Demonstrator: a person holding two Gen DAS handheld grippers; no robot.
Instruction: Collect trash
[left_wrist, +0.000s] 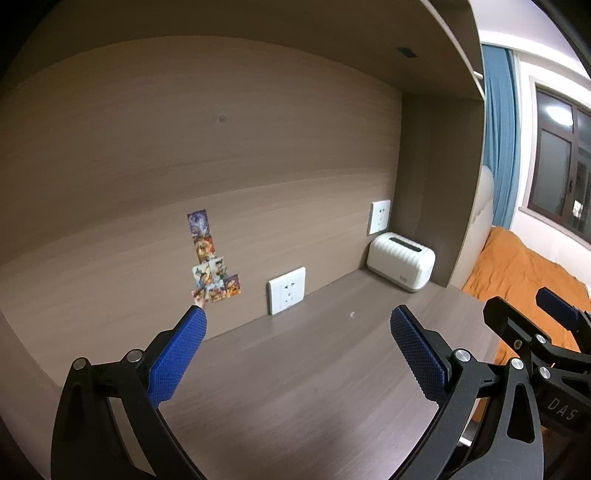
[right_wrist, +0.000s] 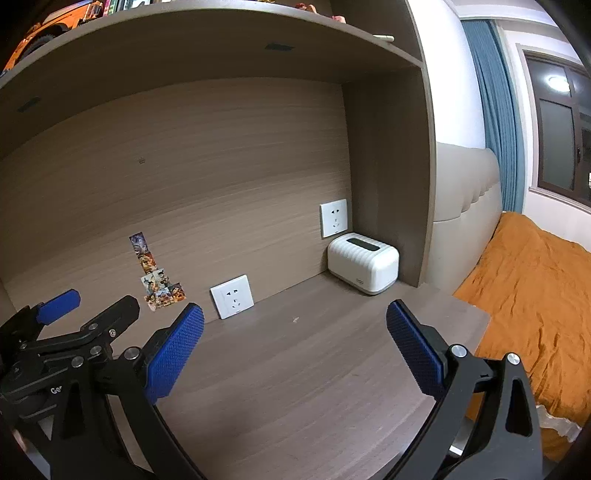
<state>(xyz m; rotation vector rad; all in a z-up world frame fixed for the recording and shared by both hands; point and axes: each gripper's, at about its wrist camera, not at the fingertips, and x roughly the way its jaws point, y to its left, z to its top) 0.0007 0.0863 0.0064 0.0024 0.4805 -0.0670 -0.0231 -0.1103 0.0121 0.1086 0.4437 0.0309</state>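
left gripper (left_wrist: 297, 319): blue-padded fingers spread wide, nothing between them, held above the dark wood-grain counter (left_wrist: 295, 387); also seen at the left edge of the right wrist view (right_wrist: 92, 302)
right gripper (right_wrist: 294, 314): blue-padded fingers spread wide, holding nothing, over the same counter (right_wrist: 295, 369); shows at the right edge of the left wrist view (left_wrist: 528, 306)
trash: one tiny pale speck (left_wrist: 351, 314) on the counter, between the gripper fingers in both views (right_wrist: 295, 319), well apart from the pads; cannot tell what it is
white ribbed tissue box (right_wrist: 364, 262): back right corner of the counter, against the side panel
white wall sockets: one low at counter level (right_wrist: 232, 296), one higher just above the tissue box (right_wrist: 334, 217)
colourful stickers (left_wrist: 212, 258): stuck on the wooden back panel, left of the lower socket
orange bedspread (right_wrist: 535, 288): on the bed right of the counter
blue curtain (right_wrist: 498, 110): beside a dark window
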